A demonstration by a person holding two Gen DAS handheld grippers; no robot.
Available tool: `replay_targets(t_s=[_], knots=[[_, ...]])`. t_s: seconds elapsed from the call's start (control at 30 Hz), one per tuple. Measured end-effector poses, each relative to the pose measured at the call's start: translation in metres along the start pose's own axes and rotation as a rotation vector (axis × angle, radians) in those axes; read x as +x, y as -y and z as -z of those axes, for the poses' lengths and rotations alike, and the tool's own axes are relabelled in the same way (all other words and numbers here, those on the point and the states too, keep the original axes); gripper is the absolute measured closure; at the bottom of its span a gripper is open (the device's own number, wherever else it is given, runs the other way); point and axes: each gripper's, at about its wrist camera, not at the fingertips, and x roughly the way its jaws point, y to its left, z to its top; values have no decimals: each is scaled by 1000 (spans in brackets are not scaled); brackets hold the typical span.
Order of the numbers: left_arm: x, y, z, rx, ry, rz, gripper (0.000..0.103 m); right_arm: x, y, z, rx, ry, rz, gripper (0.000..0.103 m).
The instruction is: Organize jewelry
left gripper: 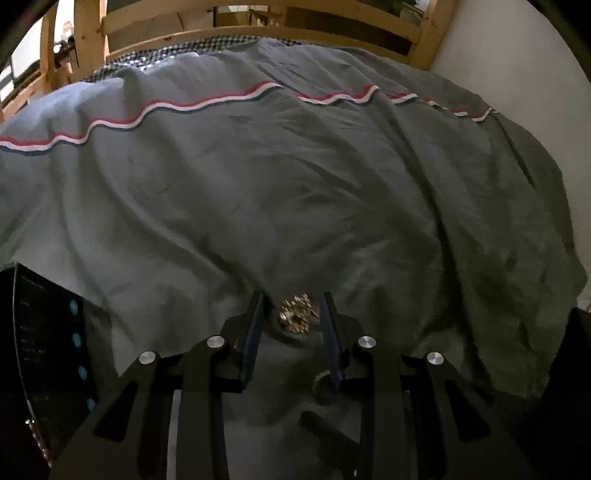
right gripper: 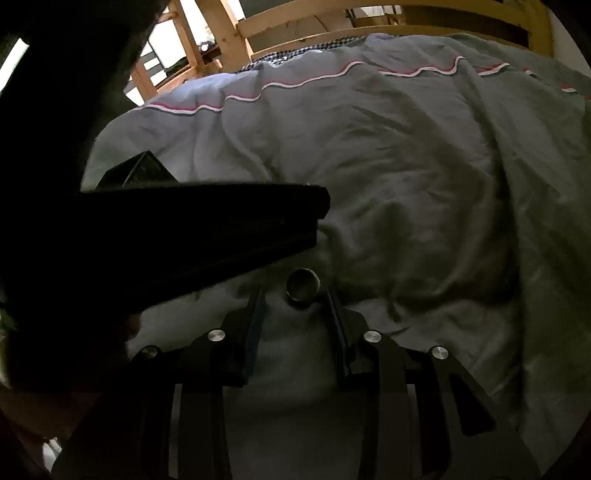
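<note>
A gold spiky ornament (left gripper: pixel 295 314) lies on the grey bedcover between the fingers of my left gripper (left gripper: pixel 291 301), which is open around it without touching. A plain dark metal ring (right gripper: pixel 303 287) lies on the bedcover just ahead of my right gripper (right gripper: pixel 293 295), which is open, its fingers either side and slightly behind the ring. A black flat case (right gripper: pixel 184 229) rests on the bed close to the ring's left.
The grey duvet (left gripper: pixel 295 184) with a red and white stripe covers the bed. A wooden bed frame (left gripper: pixel 258 22) stands at the far end. A dark panel with blue dots (left gripper: pixel 55 332) lies at lower left. A white wall (left gripper: pixel 517 74) is on the right.
</note>
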Motion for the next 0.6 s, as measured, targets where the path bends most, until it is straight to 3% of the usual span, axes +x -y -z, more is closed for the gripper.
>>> replay_targets(t_s=[0.1,0.23,0.4,0.5,0.6], knots=[[7,-2,-1,-8,-11,14,73,-1,3,0,16,18,6,69],[10,-6,-1,-14,-22,13,87,1,6,1,41,23,-10,69],[8,-13,8,-22,-39,7,90,8,2,-1,10,15,12,69],[0,-13,13,-12,-40,-13,91,7,0,-1,-6,14,35,83],[-8,-15,16,-24,-31,-24,93,5,1,-2,1,22,33,83]])
